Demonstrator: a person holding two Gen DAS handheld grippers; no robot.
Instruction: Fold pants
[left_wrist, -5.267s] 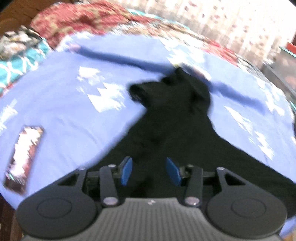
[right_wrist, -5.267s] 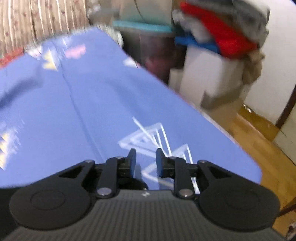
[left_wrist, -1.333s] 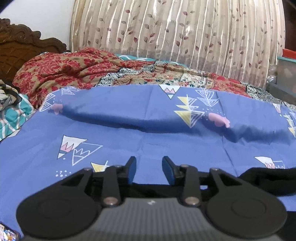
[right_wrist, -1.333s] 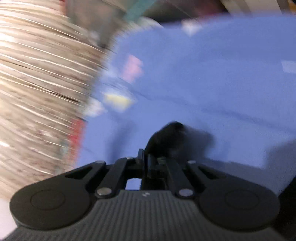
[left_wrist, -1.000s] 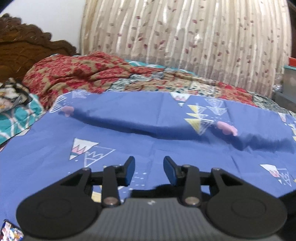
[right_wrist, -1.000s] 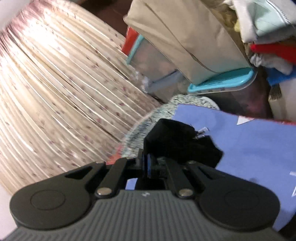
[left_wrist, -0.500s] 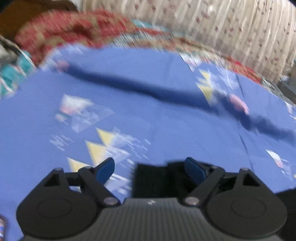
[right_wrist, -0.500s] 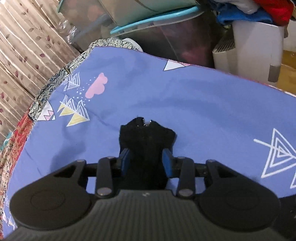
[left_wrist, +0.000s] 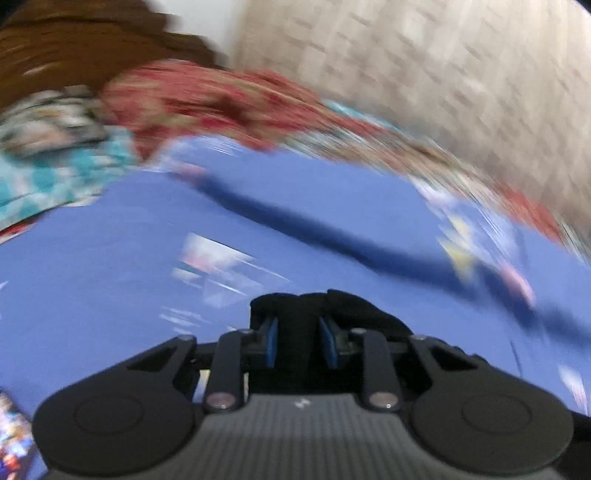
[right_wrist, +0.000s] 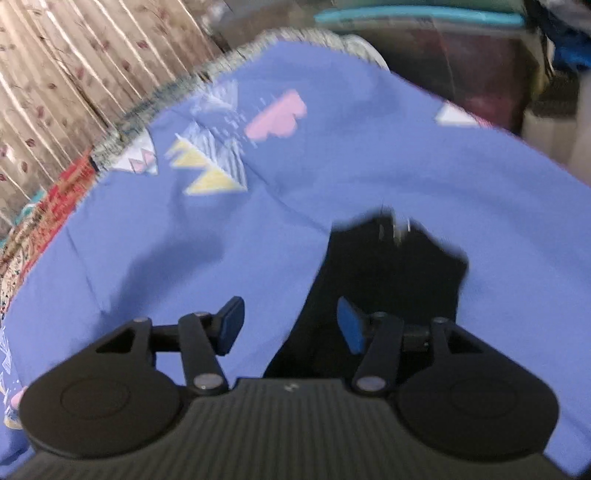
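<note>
1. The black fabric pants (right_wrist: 388, 280) lie on a bed covered by a blue cotton sheet printed with triangles and pink clouds (right_wrist: 332, 158).
2. In the right wrist view the pants run from under the gripper body up toward the bed's far right edge, ending in a bunched end with a small pale tag, too blurred to read.
3. The right gripper (right_wrist: 288, 325) has just been opening: its blue-padded fingers (right_wrist: 349, 328) stand wide apart. The left finger is over bare sheet, the right finger is over the black cloth, and neither pad presses on it.
4. The left gripper (left_wrist: 297, 341) has just been closing: its fingers (left_wrist: 271, 341) are narrow and clamp a fold of the black pants (left_wrist: 295, 317), which fills the gap between the pads and bulges beyond their tips.
5. The left wrist view is heavily motion-blurred. Ahead of the held fold a long dark crease crosses the sheet.
6. Along the bed's far edge lies a rumpled red patterned blanket (left_wrist: 207, 96), with a teal and white patterned cloth (left_wrist: 48, 173) toward the far left corner.
7. A beige leaf-print curtain (right_wrist: 55, 74) hangs behind the bed.
8. Past the bed's right edge stands a dark storage bin with a teal lid (right_wrist: 424, 18).
</note>
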